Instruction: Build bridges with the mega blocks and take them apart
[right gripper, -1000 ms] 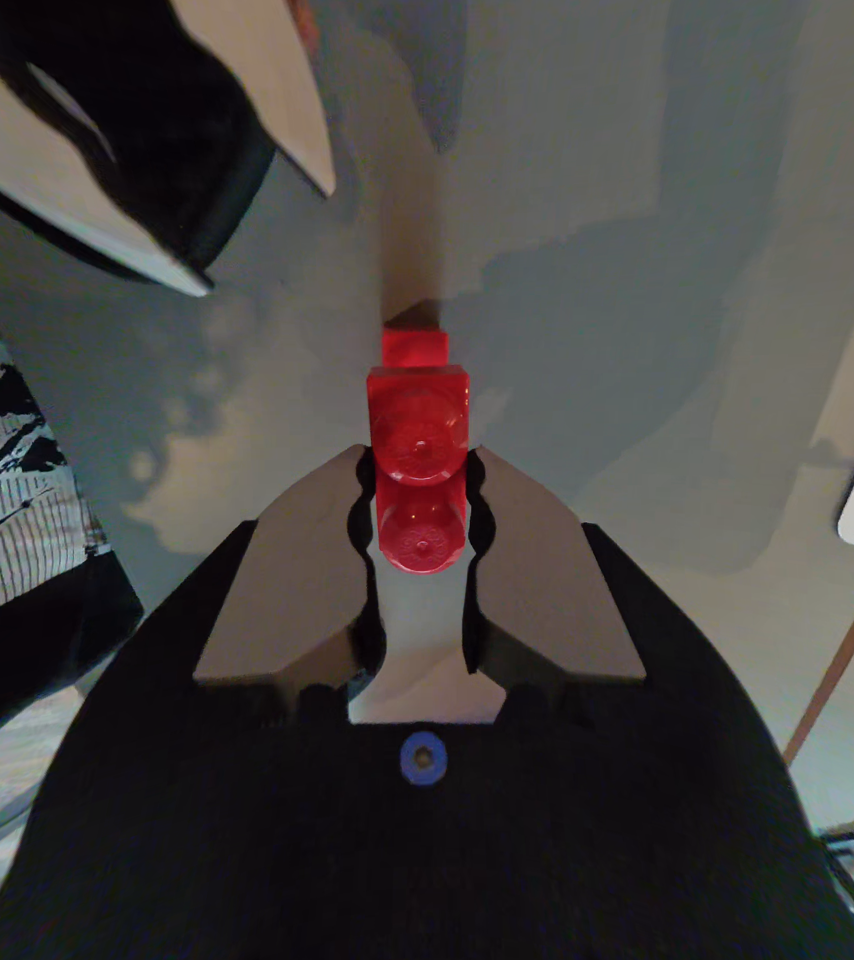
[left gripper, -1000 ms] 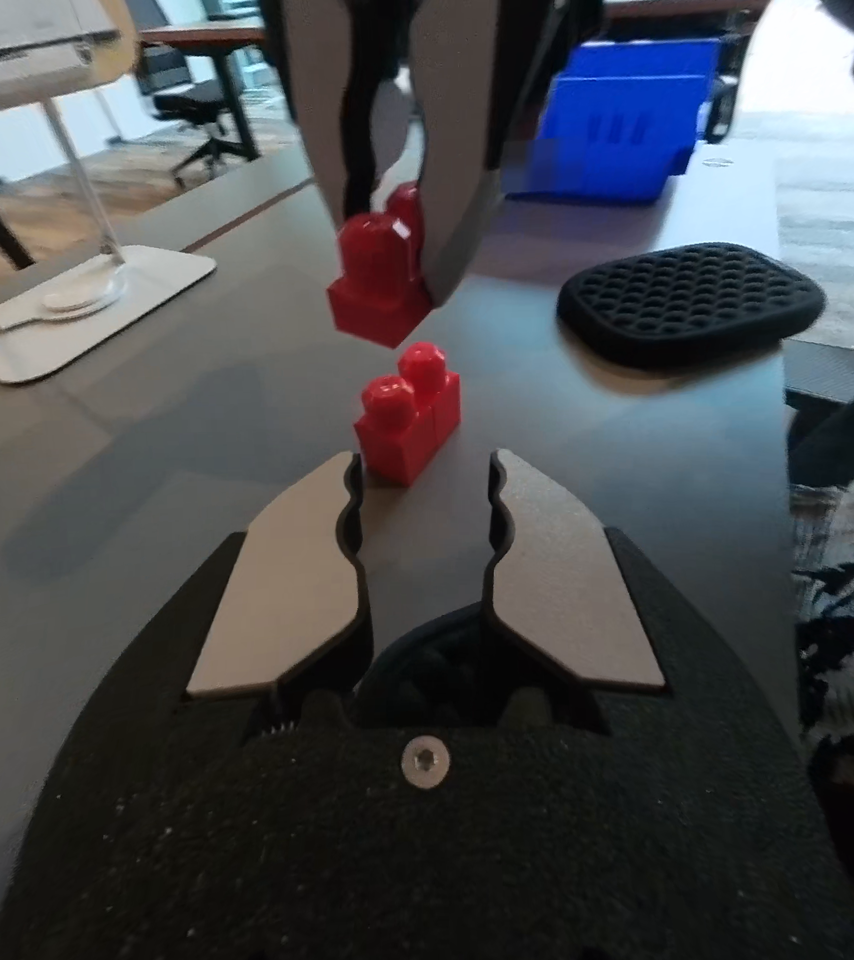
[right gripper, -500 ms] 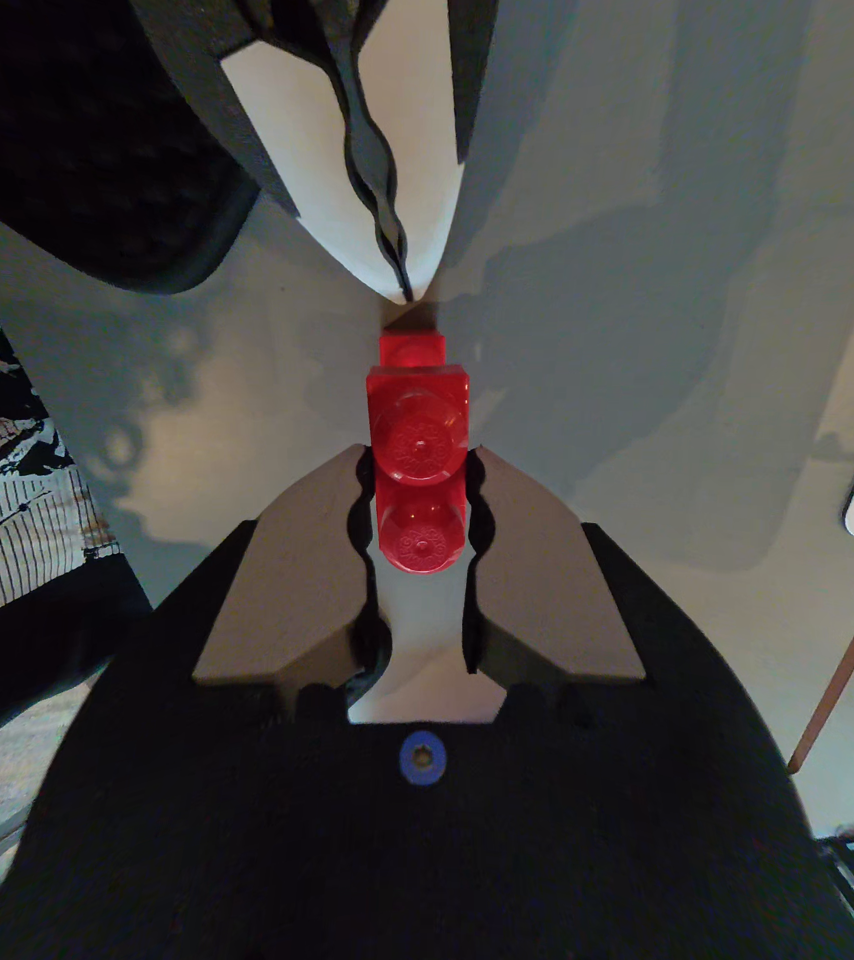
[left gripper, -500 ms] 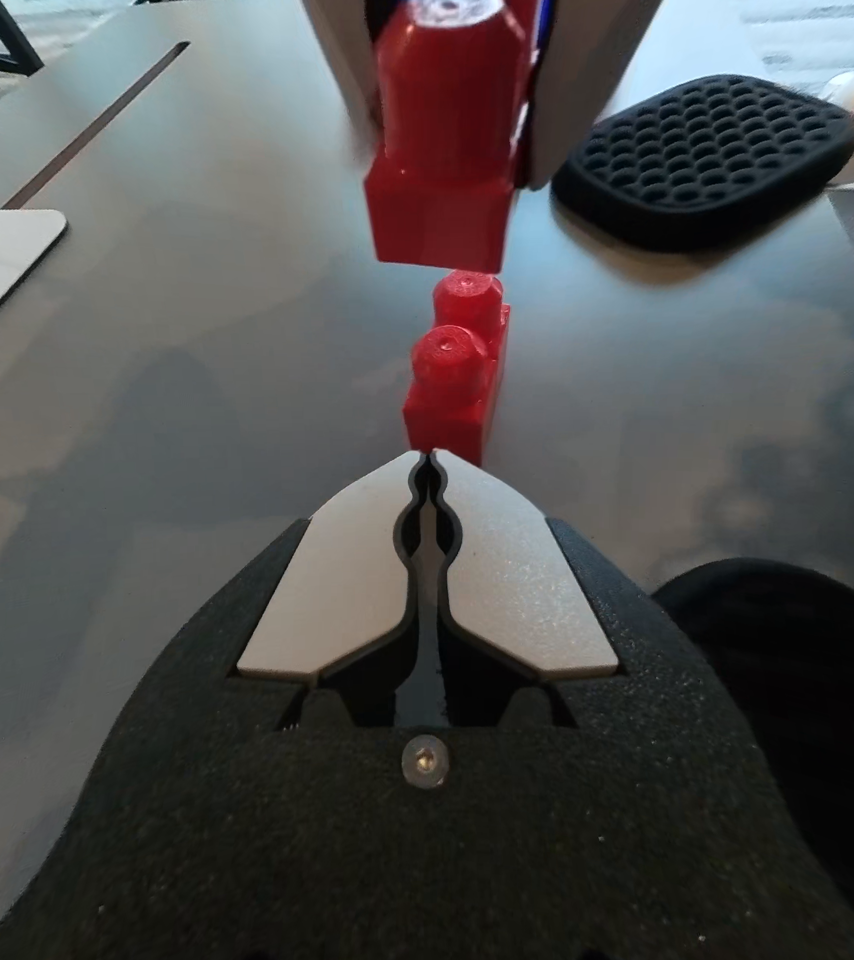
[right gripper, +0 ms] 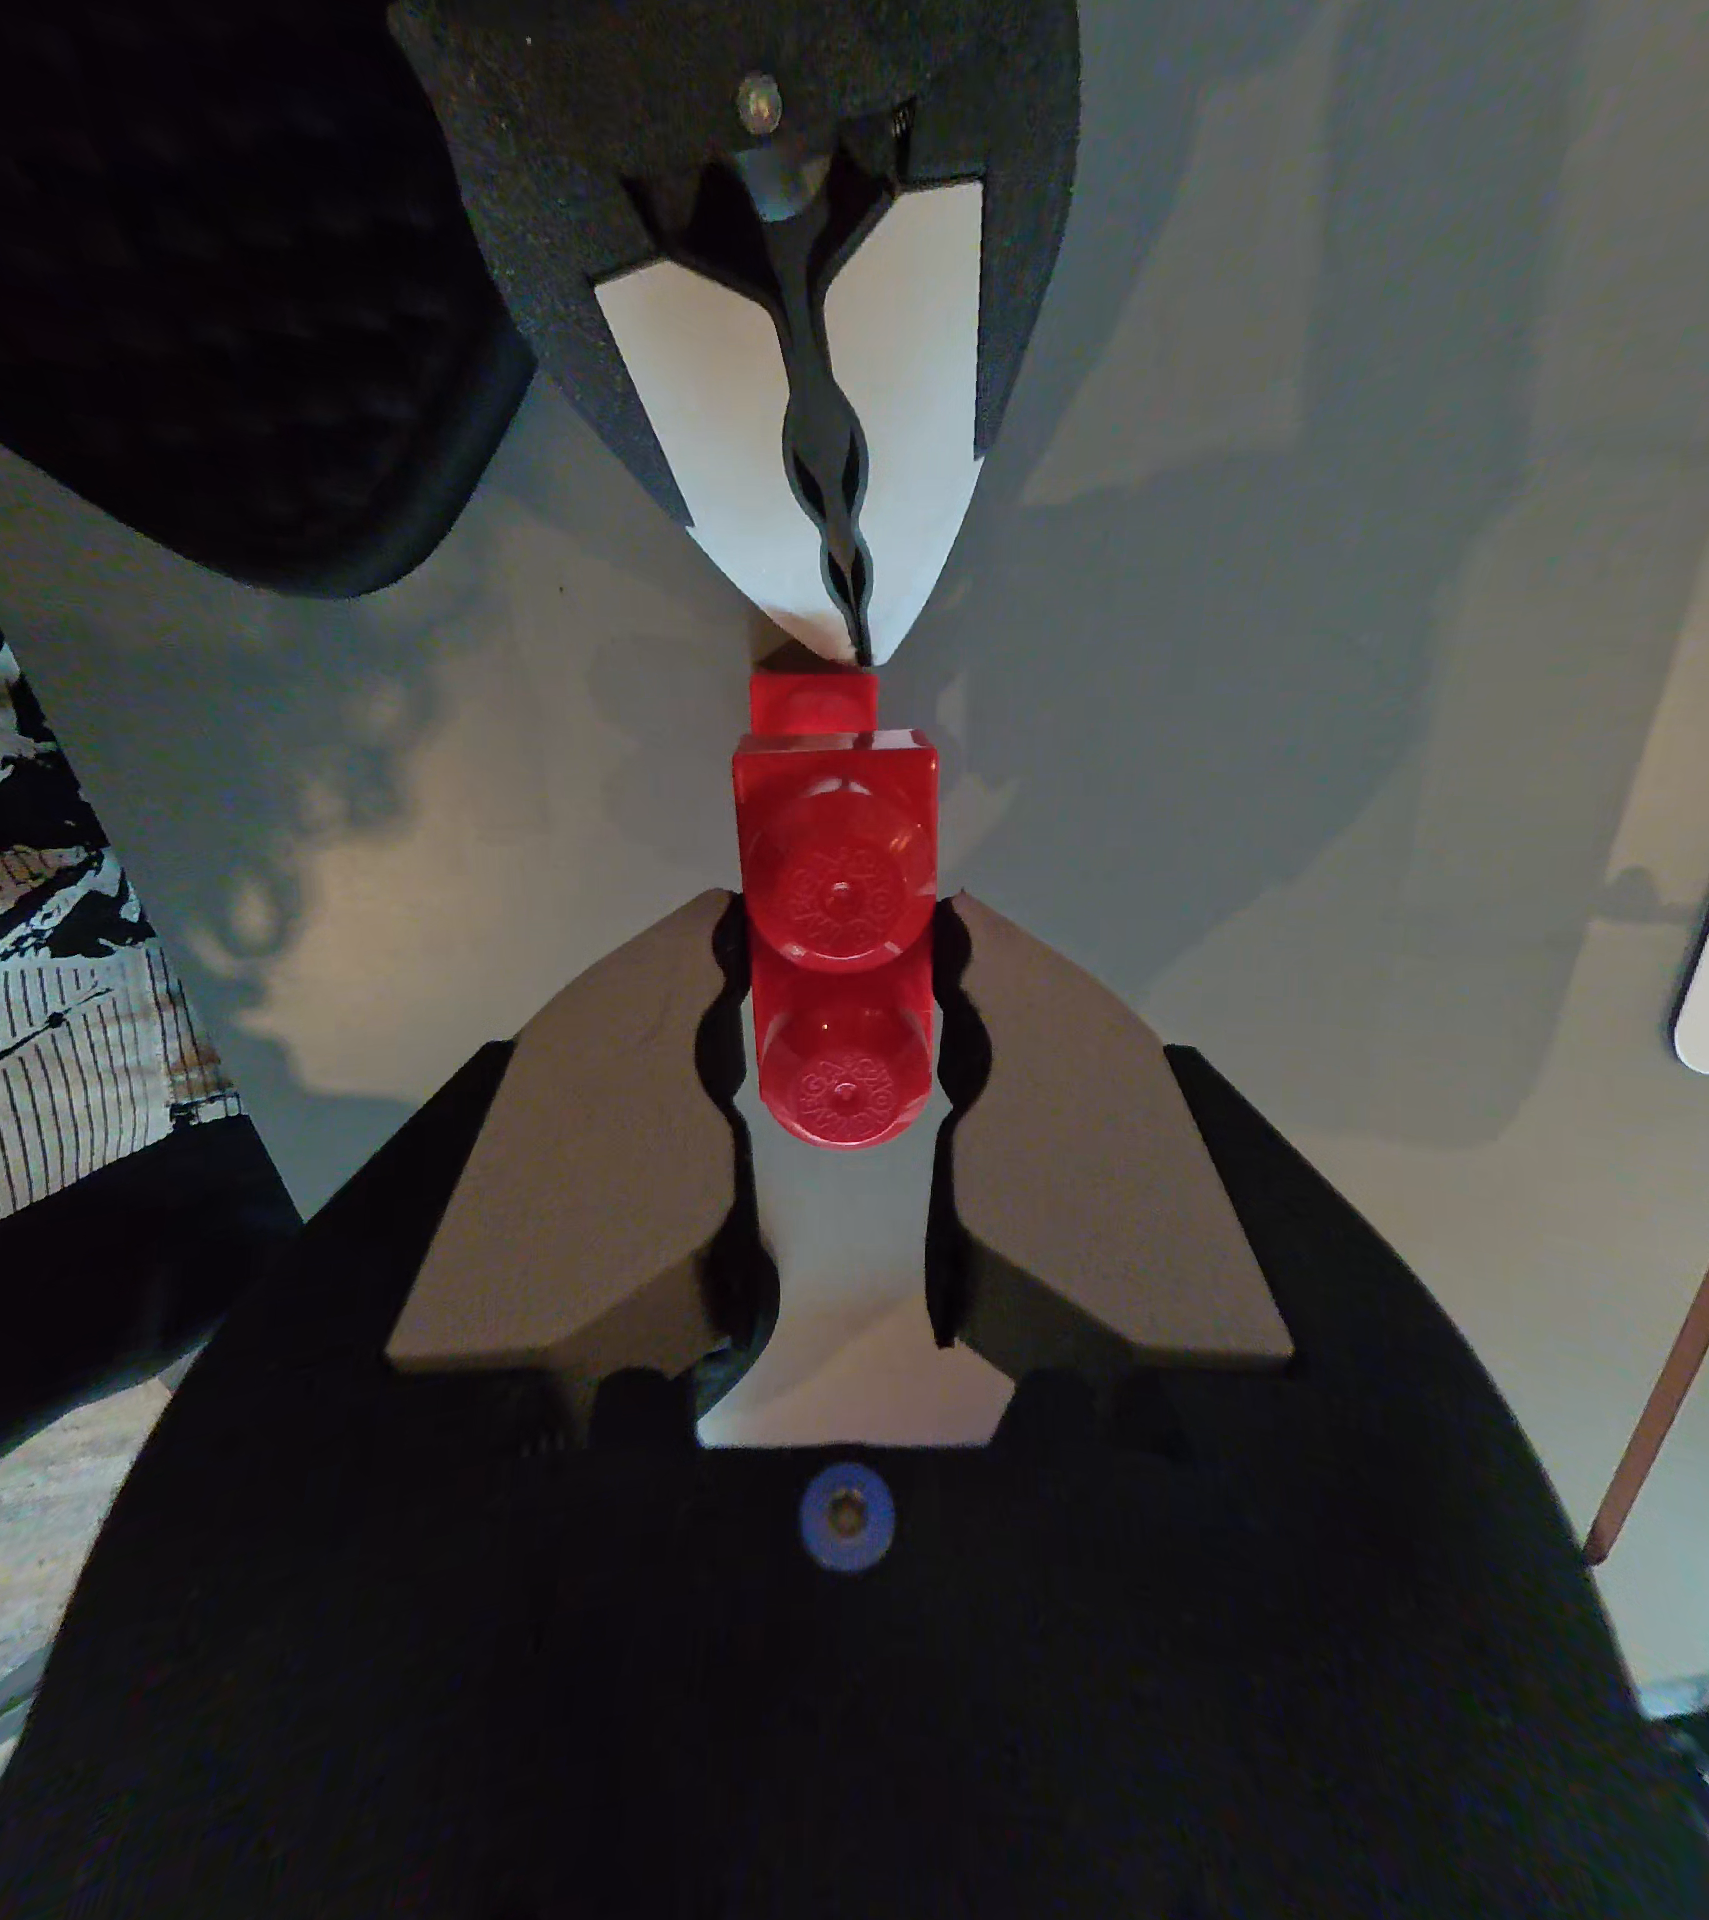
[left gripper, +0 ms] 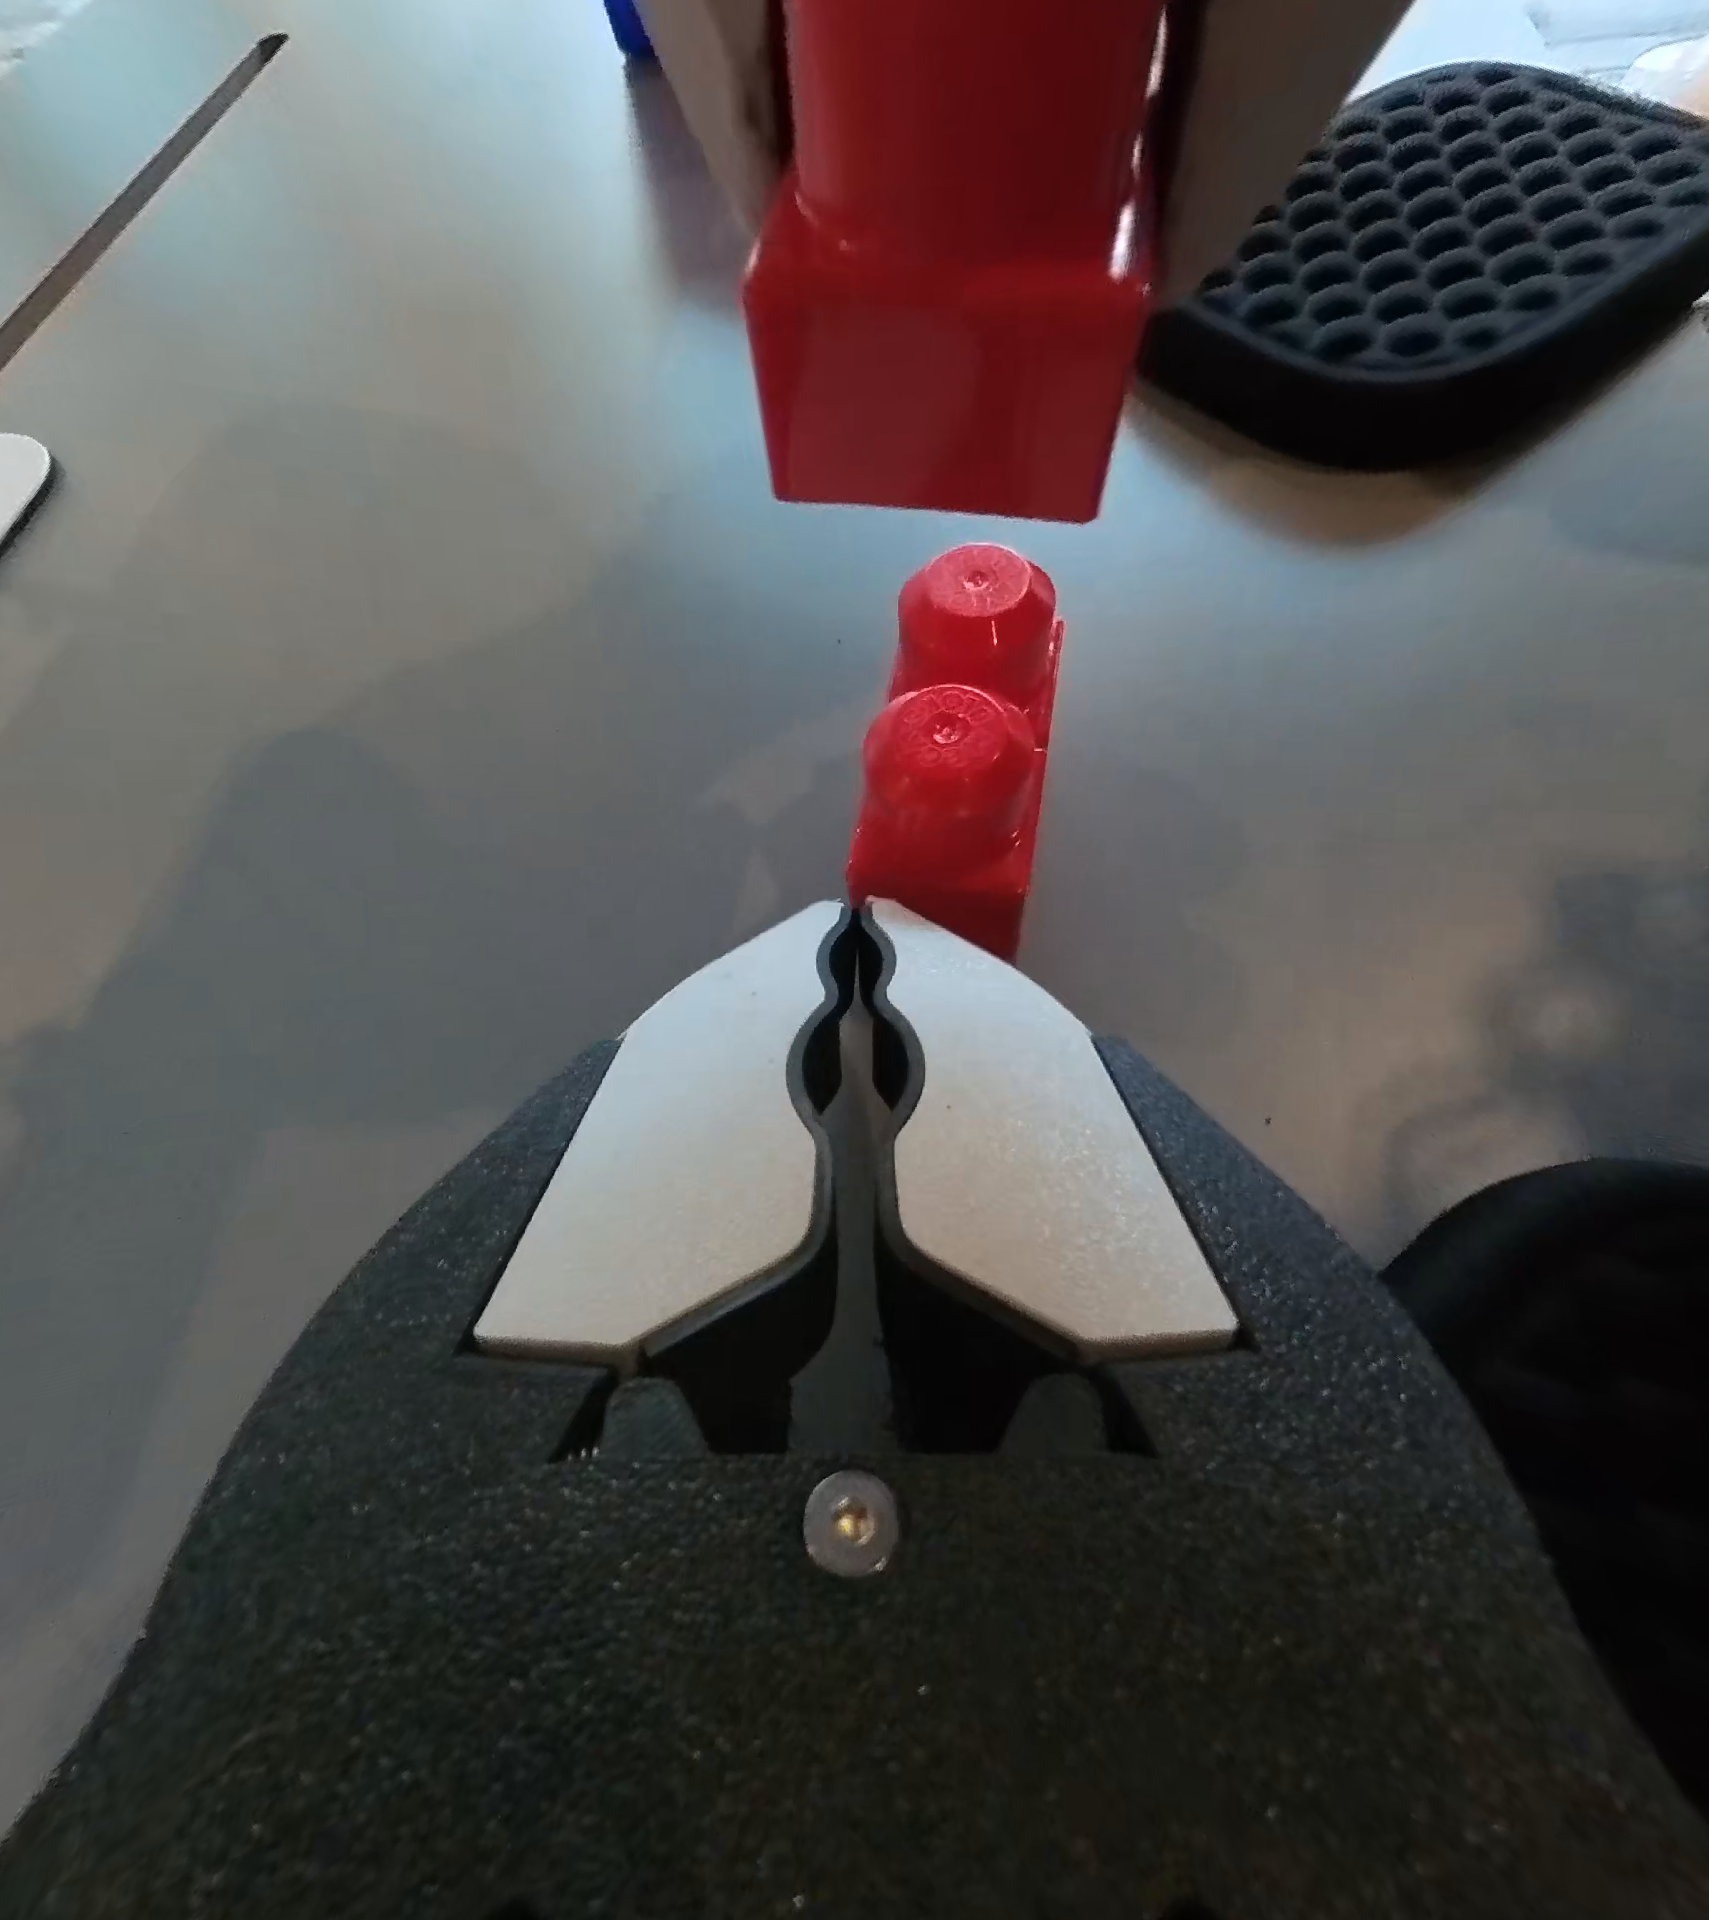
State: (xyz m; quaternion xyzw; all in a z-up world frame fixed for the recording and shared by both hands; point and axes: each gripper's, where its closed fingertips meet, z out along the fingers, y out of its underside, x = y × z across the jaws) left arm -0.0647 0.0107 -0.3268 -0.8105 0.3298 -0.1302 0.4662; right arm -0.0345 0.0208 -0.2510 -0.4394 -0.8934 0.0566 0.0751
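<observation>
1. While its two pale fingers are pressed together on nothing, the left gripper [left gripper: 860, 914] has its tips at the near end of a red two-stud plastic block [left gripper: 954, 769] standing on the grey table [left gripper: 362, 675].
2. Just above, at 12 o'clock, the right gripper [right gripper: 837, 935] clamps a second red two-stud block [left gripper: 943, 343] by its sides.
3. Farther, at 1 o'clock, lies a black honeycomb-patterned pad [left gripper: 1473, 260].

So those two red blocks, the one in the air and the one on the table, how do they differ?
The held block hangs in the air, clamped in the right gripper; the lower block stands free on the table, with the shut left gripper at its near end. The held block's studs are pinched between gripper fingers; the lower block's two studs are bare. Both are red, two-stud blocks, lined up one above the other.
</observation>
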